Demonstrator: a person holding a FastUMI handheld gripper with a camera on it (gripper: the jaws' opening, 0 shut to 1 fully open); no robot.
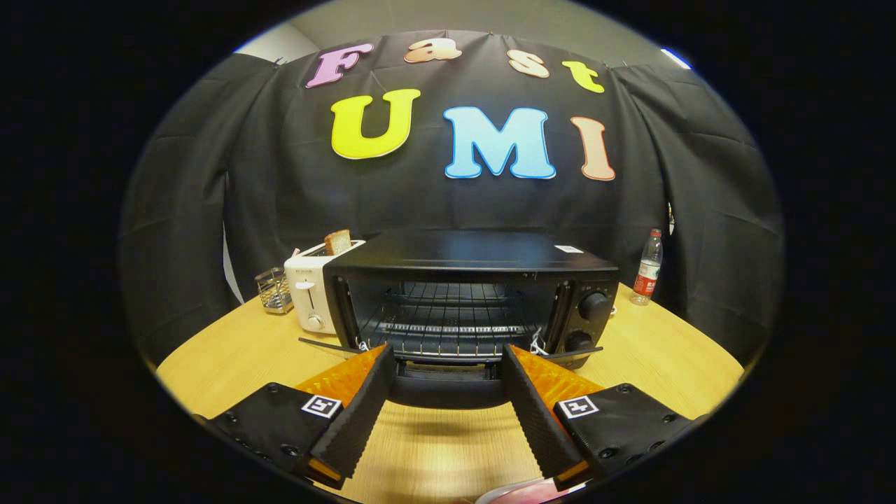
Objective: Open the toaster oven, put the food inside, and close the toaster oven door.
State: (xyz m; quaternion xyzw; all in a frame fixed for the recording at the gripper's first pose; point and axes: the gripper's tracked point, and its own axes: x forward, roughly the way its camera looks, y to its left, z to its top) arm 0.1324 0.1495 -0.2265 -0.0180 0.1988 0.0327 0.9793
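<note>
A light wooden tabletop (651, 357) is seen beneath the tool (446, 360), backed by black cloth hung as the booth's wall (210, 210), with a strip of pale wall (434, 14) visible above the cloth.

The toaster oven (470, 294) is placed just ahead of the tool, squarely beyond the gap between its fingers. It is a black box with a flat top. Its door (448, 385) is folded down flat toward the tool, so that the door's front edge lies between the fingertips. The cavity is exposed, and a wire rack (448, 311) is seen inside with nothing resting on it. Two round knobs (593, 306) are stacked on the panel at the right side of the oven.

The tool is spread wide, and nothing is pinched between its fingers.

Beyond the left finger, a white toaster (311, 290) stands touching or just beside the oven, with a slice of bread (338, 241) upright in its slot. Further left a small wire holder (274, 290) is set. Beyond the right finger, a plastic bottle (647, 267) stands upright, apart from the oven.
</note>
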